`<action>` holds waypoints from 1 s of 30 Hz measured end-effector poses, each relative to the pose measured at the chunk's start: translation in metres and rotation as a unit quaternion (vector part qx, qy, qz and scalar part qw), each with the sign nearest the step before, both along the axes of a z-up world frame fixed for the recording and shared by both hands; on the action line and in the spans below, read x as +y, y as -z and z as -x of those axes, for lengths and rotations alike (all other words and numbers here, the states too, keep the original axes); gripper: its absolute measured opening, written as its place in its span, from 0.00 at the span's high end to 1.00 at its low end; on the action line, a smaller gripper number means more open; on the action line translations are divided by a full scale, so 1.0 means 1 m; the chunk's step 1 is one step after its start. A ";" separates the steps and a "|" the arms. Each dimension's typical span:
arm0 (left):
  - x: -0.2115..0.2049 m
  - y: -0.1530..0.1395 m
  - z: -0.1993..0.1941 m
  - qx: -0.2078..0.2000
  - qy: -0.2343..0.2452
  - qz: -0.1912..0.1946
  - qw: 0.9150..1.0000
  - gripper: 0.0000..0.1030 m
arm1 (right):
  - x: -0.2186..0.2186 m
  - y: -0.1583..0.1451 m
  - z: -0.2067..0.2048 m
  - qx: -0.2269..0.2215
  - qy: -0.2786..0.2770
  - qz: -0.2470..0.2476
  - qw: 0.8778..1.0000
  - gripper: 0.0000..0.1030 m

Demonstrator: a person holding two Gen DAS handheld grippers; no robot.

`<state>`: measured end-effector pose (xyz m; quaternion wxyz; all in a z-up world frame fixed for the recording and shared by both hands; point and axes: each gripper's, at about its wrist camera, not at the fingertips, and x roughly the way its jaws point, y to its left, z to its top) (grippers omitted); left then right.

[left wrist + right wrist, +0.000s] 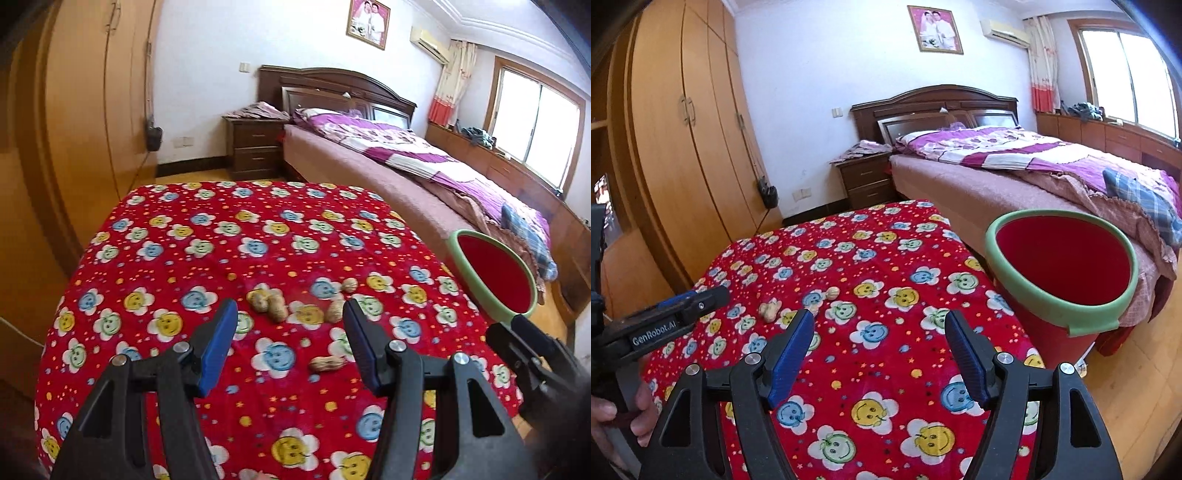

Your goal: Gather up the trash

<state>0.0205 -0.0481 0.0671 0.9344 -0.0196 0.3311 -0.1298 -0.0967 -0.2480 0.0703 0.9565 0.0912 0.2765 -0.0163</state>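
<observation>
Bedroom with white walls, a tall wooden wardrobe (687,140) on the left and a bright window (1126,70) on the right. Dark wooden bed (960,110) under a purple and white quilt (1015,147), with a nightstand (868,181) beside the headboard and a framed photo (935,29) on the wall above. Nearer the cameras, a table under a red cloth (229,251) printed with smiling flowers.

Peanut shells (273,306) scattered on the cloth, a small cluster plus one lying apart (327,363), all just ahead of the left gripper (290,347). Jaws of that gripper spread apart, nothing between them, blue pads clear of the shells. Right gripper (879,360) likewise spread wide and empty above bare cloth. Red bin (1060,269) with a green rim standing off the table's right edge, between table and bed.
</observation>
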 end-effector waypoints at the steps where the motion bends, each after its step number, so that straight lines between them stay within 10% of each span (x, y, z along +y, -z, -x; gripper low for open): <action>1: 0.002 0.002 0.001 -0.002 -0.002 0.000 1.000 0.43 | 0.001 0.000 0.001 -0.002 0.001 0.003 1.000 0.28; 30: 0.004 0.008 0.008 -0.012 -0.029 -0.010 0.999 0.43 | 0.012 0.009 0.004 -0.001 -0.008 0.016 1.000 0.28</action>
